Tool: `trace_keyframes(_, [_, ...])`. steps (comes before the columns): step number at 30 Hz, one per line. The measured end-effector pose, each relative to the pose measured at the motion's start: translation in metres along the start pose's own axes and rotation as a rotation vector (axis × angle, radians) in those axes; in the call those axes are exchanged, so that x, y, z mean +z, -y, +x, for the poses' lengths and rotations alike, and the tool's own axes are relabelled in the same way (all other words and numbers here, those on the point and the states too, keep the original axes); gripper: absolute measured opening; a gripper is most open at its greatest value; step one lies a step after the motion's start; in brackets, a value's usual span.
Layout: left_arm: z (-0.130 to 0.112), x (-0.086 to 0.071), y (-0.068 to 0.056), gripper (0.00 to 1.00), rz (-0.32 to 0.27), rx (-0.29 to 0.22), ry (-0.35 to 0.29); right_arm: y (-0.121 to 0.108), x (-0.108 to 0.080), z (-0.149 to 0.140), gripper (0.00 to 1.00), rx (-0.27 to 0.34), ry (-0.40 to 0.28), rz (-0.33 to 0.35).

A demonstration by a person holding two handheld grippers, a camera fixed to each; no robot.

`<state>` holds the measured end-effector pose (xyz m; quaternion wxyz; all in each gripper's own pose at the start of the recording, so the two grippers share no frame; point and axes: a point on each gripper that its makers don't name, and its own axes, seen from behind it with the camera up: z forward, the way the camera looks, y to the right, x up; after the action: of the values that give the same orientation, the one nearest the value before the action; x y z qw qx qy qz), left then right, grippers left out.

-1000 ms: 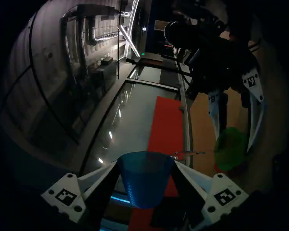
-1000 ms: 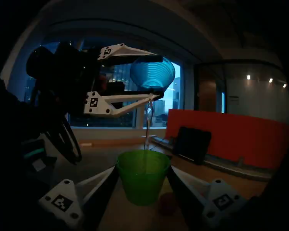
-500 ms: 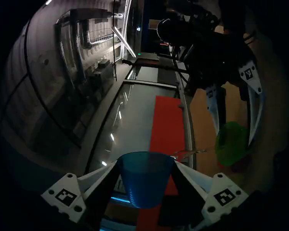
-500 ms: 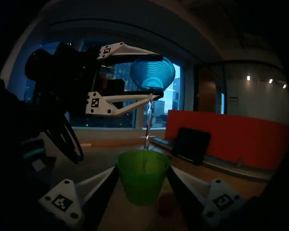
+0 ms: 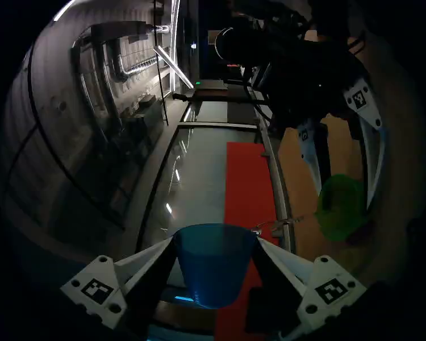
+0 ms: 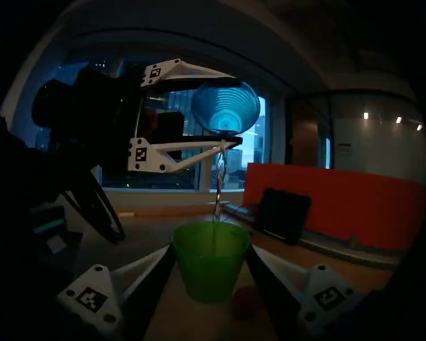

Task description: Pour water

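No readable word, number or brand anywhere. Black-and-white square pattern tags (image 5: 96,290) on white plastic fingers (image 5: 139,264) of left gripper (image 5: 214,243), left gripper view: pattern only, no letters. Same kind of tags (image 6: 92,299) on right gripper (image 6: 211,250), right gripper view. Small white plate (image 6: 343,149) on far wall (image 6: 378,142): too small to read. Small green glow (image 5: 197,83) far off, left gripper view: blurred, unreadable.

Reddish blob (image 6: 246,300) just beside green cup (image 6: 211,258): too dim to identify. Water level inside unreadable. Dark slab (image 6: 281,215) against red panel (image 6: 349,207): unidentifiable.
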<state>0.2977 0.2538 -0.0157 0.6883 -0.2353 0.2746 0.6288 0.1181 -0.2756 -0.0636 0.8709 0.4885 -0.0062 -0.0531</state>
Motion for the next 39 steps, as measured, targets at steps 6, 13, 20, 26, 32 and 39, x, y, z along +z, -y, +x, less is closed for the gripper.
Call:
trace_keyframes(6, [0.003, 0.000, 0.003, 0.88, 0.004, 0.038, -0.007, -0.001, -0.001, 0.001, 0.89, -0.002, -0.001, -0.003])
trace_keyframes(13, [0.009, -0.001, 0.002, 0.88, 0.003, 0.093, -0.017, -0.002, -0.001, 0.002, 0.89, -0.001, -0.005, -0.005])
trace_keyframes(20, [0.016, -0.003, 0.002, 0.88, 0.007, 0.142, -0.031, -0.002, -0.002, 0.002, 0.89, -0.001, -0.007, -0.008])
trace_keyframes(26, [0.022, -0.005, 0.001, 0.88, 0.012, 0.172, -0.040, -0.004, -0.004, 0.002, 0.89, -0.001, -0.010, -0.010])
trace_keyframes(32, [0.021, -0.004, 0.002, 0.88, 0.016, 0.159, -0.043, -0.004, -0.005, 0.004, 0.89, -0.003, -0.014, -0.012])
trace_keyframes(39, [0.015, -0.002, 0.003, 0.88, 0.015, 0.010, -0.043, -0.007, -0.007, 0.007, 0.89, -0.003, -0.023, -0.018])
